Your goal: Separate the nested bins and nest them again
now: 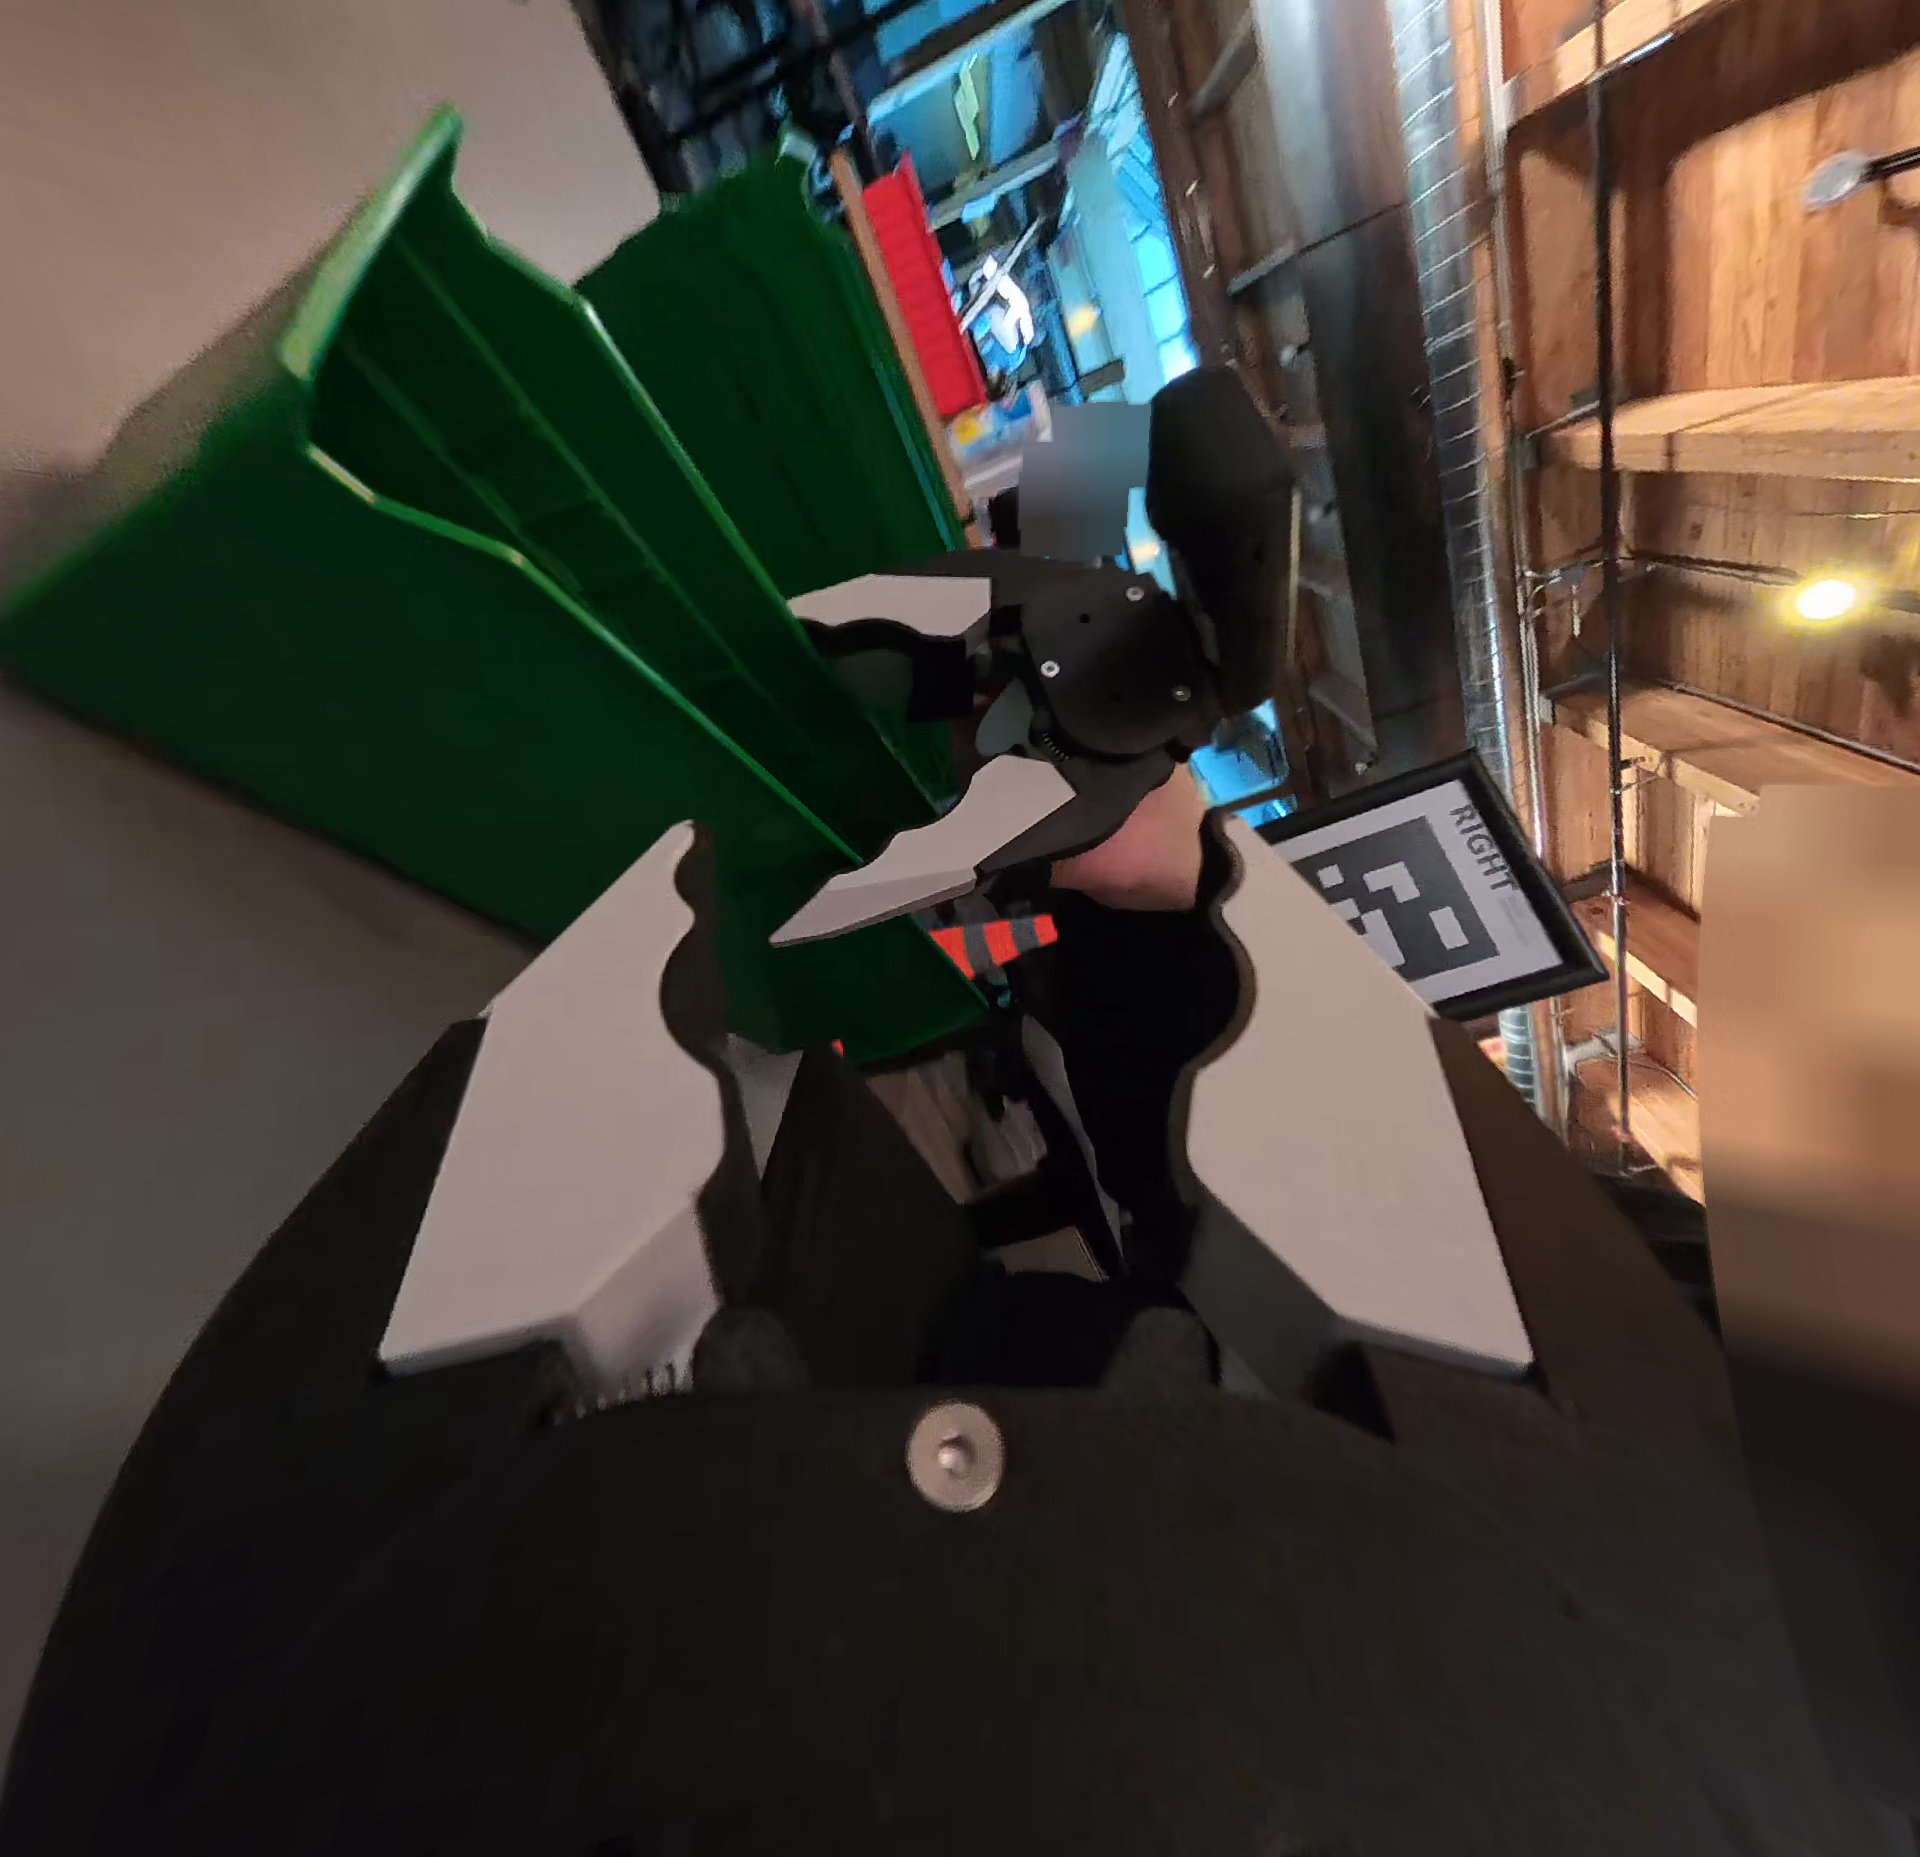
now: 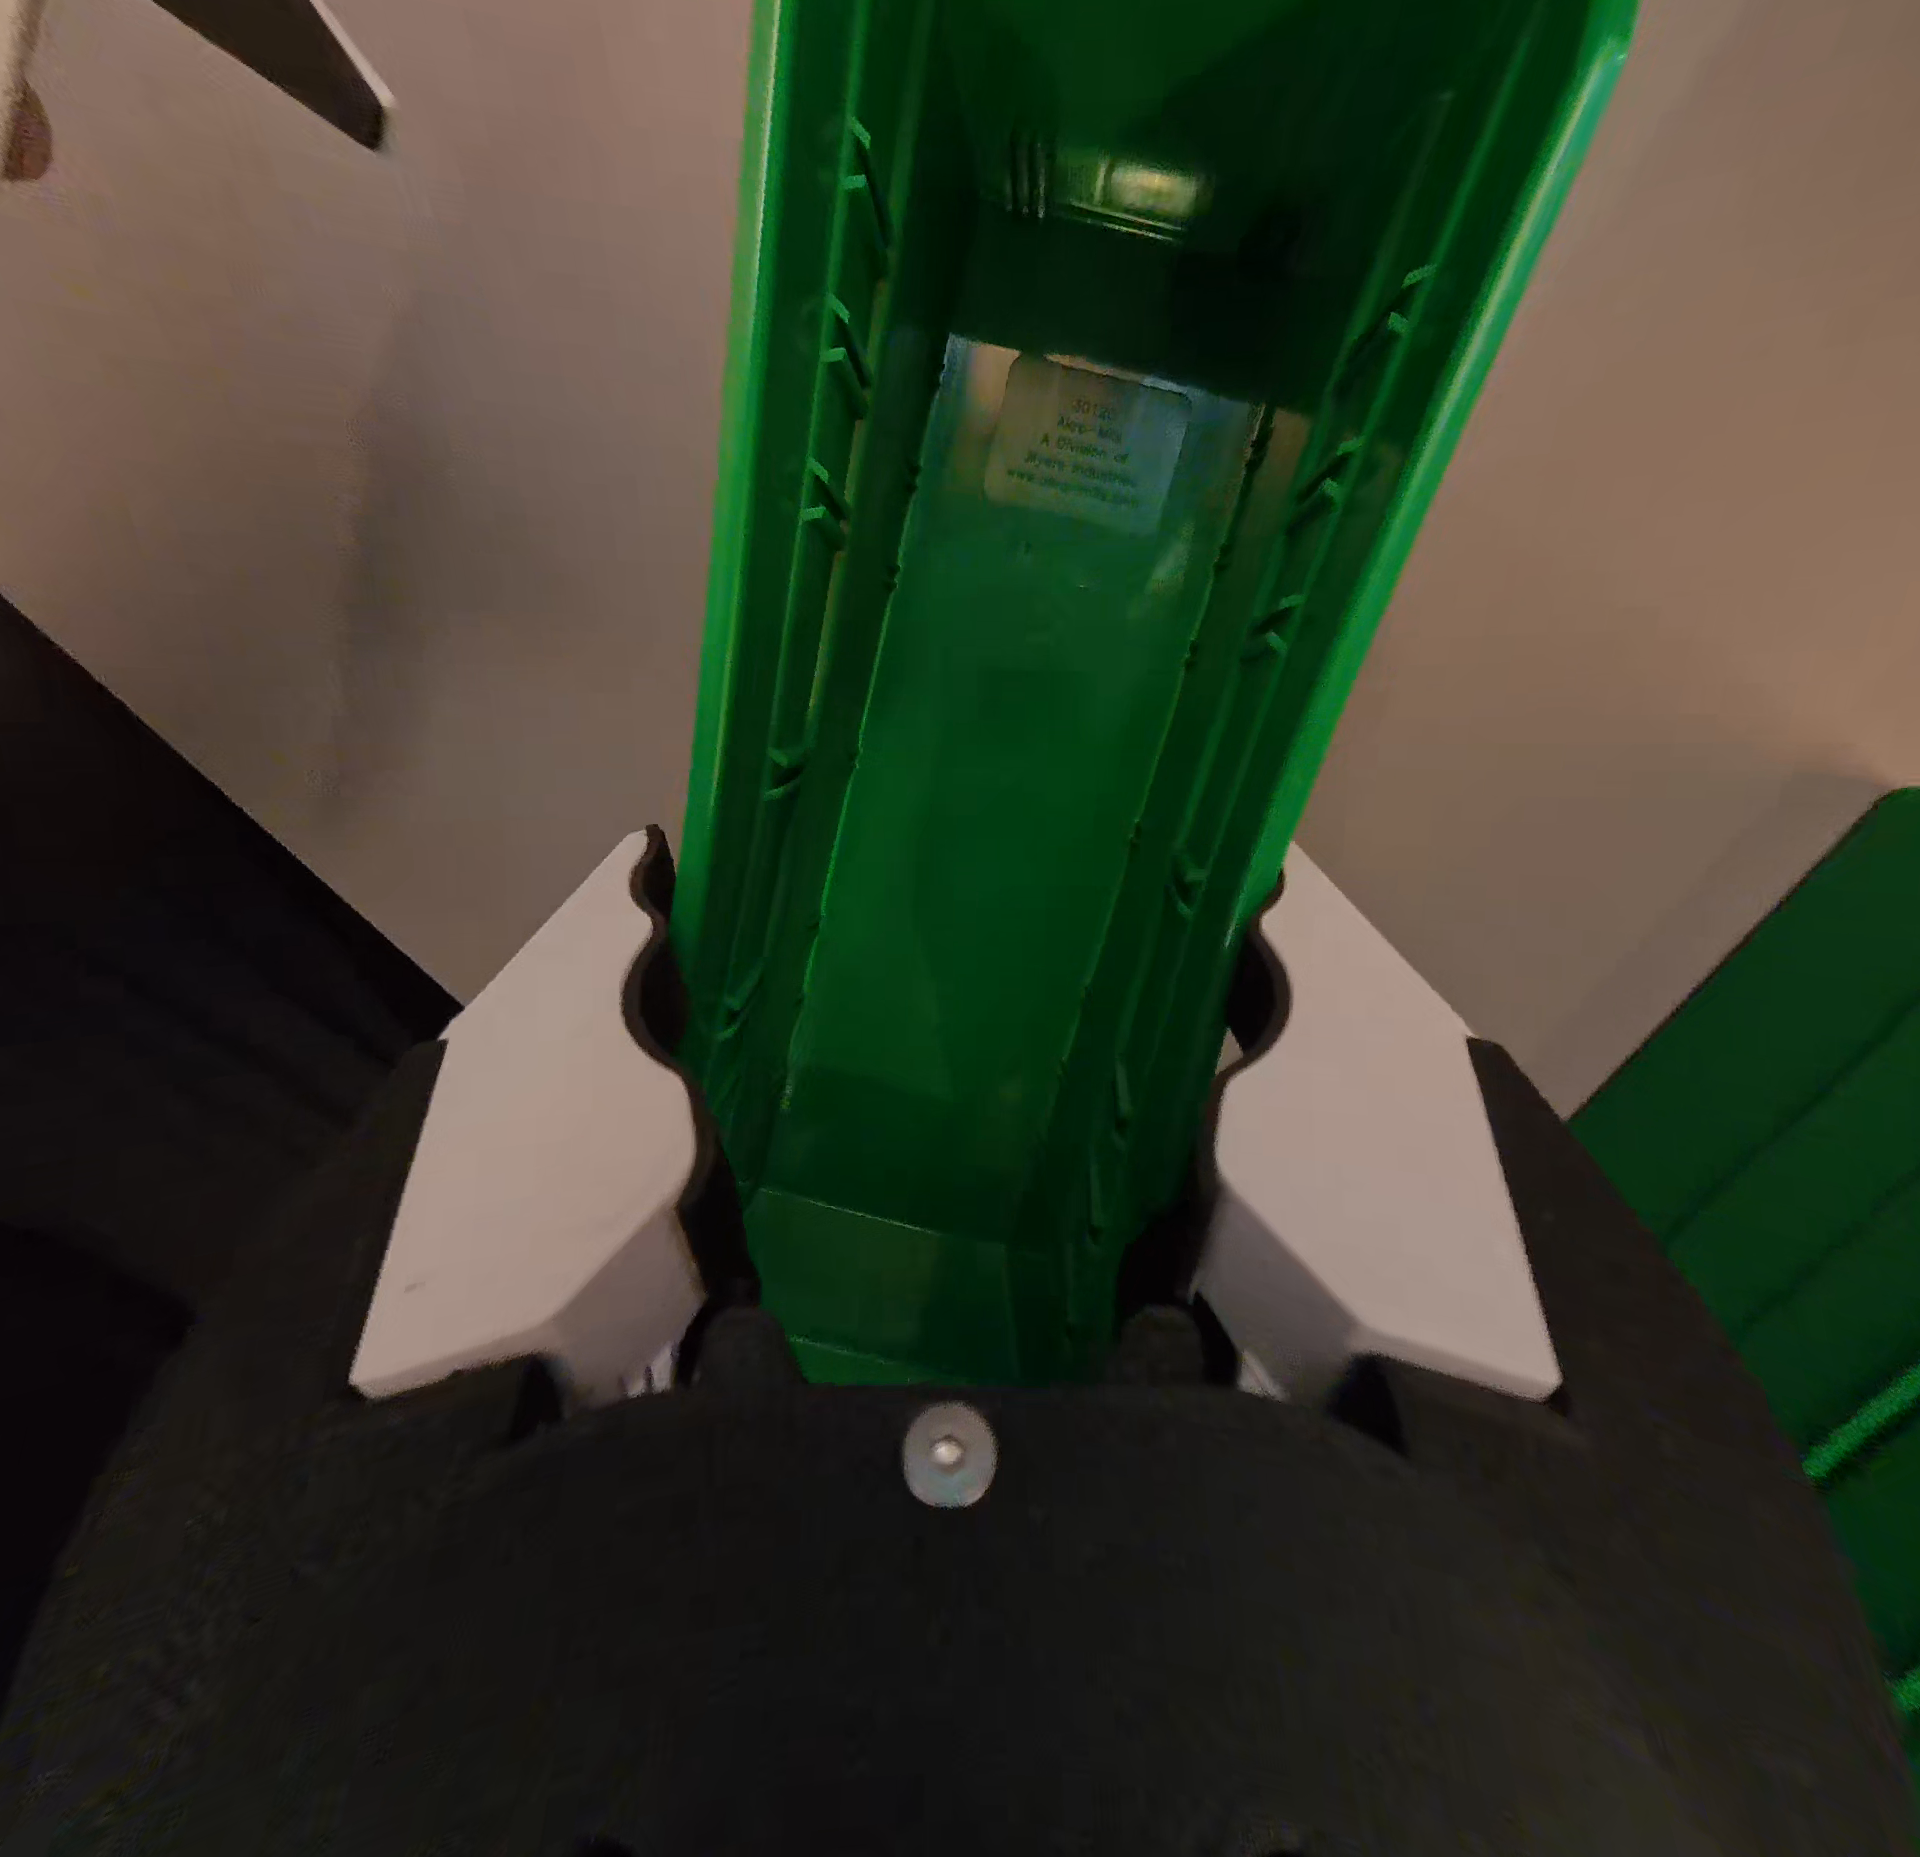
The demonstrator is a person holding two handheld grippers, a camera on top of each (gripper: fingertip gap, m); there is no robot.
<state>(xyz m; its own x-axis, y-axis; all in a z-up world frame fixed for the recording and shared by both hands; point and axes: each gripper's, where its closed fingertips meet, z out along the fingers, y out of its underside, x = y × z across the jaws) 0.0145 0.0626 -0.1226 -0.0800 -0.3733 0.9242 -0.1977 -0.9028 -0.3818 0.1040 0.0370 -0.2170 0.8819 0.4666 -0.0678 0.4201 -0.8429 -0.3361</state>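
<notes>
Separation looks to be the step I have in hand, or just past it: my right gripper (image 2: pixel 961 1059) is clamped on a green bin (image 2: pixel 1091 664), one finger against the outside of each long side wall, so the bin's end sits deep in the throat of the tongs and its length runs straight away from the camera. A pale sticker (image 2: pixel 1091 446) shows through on its floor. In the left wrist view I see that same gripper (image 1: pixel 883 747) reaching in over the near bin's end, its grey fingers spread around it, with a second green bin (image 1: pixel 769 353) standing apart behind the first. In the right wrist view a slab of green (image 2: pixel 1766 1080) at the lower right edge is probably that other bin, though I cannot be sure. My left gripper (image 1: pixel 961 934) holds nothing; its fingers stand wide apart, and it hangs just beside the near bin's corner, not touching it as far as I can tell. Both bins appear to rest on or near the pale tabletop (image 1: pixel 208 1080). I judge the next move calls for carrying the held bin over the open mouth of the other, squaring the walls up, and lowering it in, with the left free to steady the receiver
</notes>
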